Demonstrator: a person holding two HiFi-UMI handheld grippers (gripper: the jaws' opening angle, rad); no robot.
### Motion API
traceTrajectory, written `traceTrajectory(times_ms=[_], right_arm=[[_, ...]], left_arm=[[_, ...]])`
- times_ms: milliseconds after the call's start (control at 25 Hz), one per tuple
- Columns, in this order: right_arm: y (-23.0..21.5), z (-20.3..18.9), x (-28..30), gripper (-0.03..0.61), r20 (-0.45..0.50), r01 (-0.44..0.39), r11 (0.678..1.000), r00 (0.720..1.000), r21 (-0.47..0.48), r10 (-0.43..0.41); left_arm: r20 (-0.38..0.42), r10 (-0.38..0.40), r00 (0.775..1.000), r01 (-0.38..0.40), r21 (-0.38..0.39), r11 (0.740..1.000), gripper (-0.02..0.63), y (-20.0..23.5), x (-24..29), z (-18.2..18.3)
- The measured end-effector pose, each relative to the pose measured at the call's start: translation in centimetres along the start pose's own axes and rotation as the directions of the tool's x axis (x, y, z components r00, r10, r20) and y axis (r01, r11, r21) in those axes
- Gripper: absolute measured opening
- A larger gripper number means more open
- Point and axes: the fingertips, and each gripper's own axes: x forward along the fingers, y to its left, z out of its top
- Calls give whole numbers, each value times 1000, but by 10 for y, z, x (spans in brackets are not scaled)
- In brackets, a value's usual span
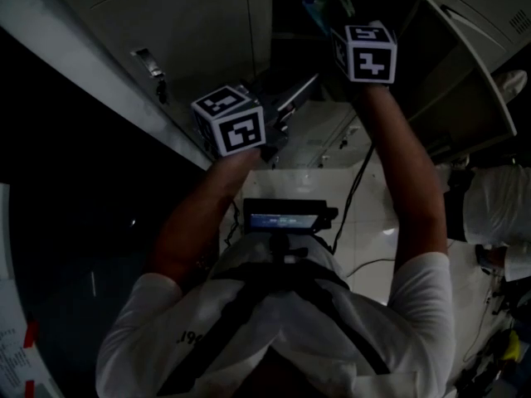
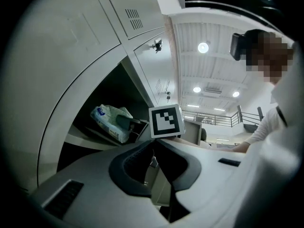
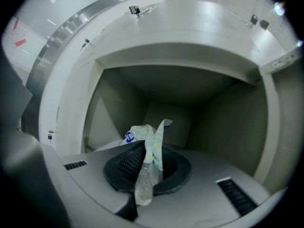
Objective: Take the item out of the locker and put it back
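A white plastic packet (image 3: 151, 141) with blue print sits in the open locker compartment (image 3: 209, 113). My right gripper (image 3: 148, 171) is shut on the packet's crinkled edge, which sticks up between the jaws. From the left gripper view the packet (image 2: 110, 121) lies on the locker shelf, with the right gripper's marker cube (image 2: 166, 121) just beside it. My left gripper (image 2: 156, 171) is held lower, outside the locker, its jaws together with nothing between them. In the dim head view the right gripper (image 1: 332, 19) reaches into the locker and the left gripper (image 1: 280, 116) is below and to its left.
The locker's door (image 1: 474, 77) stands swung open on the right. Shut locker doors (image 1: 191, 31) fill the left side. A cable (image 1: 358, 181) hangs down past the white floor tiles. Another person in white (image 1: 498, 210) stands at the right edge.
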Motion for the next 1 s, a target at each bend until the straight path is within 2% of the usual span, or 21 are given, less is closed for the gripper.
traceTrajectory(times_ms=[320, 1000], right_arm=[[3, 2, -40, 9, 38, -11, 1000, 999, 20, 10], [25, -35, -105, 9, 50, -61, 989, 997, 133, 55]], left_arm=[[10, -16, 1000, 16, -7, 1000, 18, -25, -6, -2], [-26, -29, 999, 27, -68, 997, 0, -47, -37, -31]])
